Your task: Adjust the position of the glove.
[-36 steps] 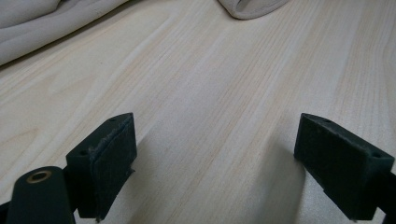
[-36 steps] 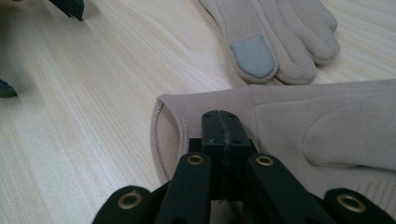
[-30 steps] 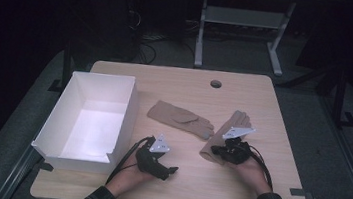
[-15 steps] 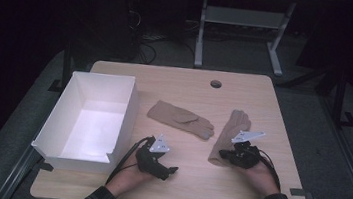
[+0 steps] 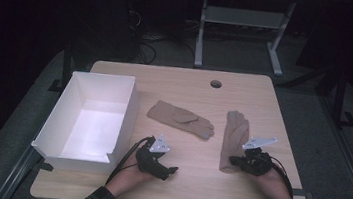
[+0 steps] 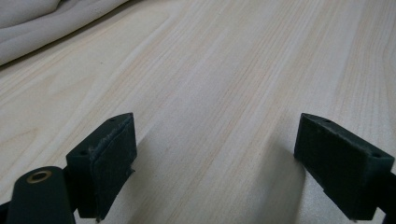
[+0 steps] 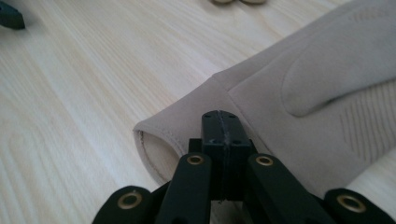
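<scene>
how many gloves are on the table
2. One tan glove lies flat mid-table, just right of the white box. The other glove lies farther right, its cuff pinched by the right hand-held gripper. None looks hidden.

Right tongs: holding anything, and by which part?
Right tongs are shut on the near glove at its cuff edge, beside the opening. Left tongs are open over bare table, holding nothing.

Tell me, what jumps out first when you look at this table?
The big white box at the table's left edge. Next, two tan gloves: one glove lies mid-table, and the other glove lies right of it, its cuff pinched by the right gripper.
</scene>
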{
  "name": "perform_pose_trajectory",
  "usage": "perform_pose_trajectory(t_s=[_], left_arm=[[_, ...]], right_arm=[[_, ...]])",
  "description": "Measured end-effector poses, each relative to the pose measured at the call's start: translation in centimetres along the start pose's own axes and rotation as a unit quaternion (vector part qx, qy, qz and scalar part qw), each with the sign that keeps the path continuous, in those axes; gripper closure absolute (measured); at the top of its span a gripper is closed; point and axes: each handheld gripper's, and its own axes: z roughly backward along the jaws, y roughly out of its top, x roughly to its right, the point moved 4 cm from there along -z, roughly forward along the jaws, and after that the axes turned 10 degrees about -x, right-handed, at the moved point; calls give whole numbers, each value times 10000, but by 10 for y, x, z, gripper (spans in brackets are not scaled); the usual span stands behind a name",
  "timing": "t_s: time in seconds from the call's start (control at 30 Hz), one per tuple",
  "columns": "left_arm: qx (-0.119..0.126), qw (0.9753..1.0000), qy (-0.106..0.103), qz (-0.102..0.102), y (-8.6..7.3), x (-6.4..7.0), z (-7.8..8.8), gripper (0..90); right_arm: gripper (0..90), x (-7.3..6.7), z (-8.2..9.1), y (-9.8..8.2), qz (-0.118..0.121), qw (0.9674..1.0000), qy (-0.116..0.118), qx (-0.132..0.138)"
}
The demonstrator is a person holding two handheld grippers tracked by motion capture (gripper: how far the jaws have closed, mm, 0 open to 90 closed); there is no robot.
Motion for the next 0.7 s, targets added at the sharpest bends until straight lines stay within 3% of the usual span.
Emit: perform_pose_trajectory(t_s=[0.33,0.47,0.7], left_arm=[[23,10000,-30,42,0,1,0,122],[-5,10000,-21,28,0,0,0,122],[-9,10000,-19,20,0,0,0,122]], right_arm=[[900,2,13,-20,-152,9999,21,-15],[900,5,15,-12,-67,9999,-104,82],[900,32,18,13,-427,9980,-265,394]])
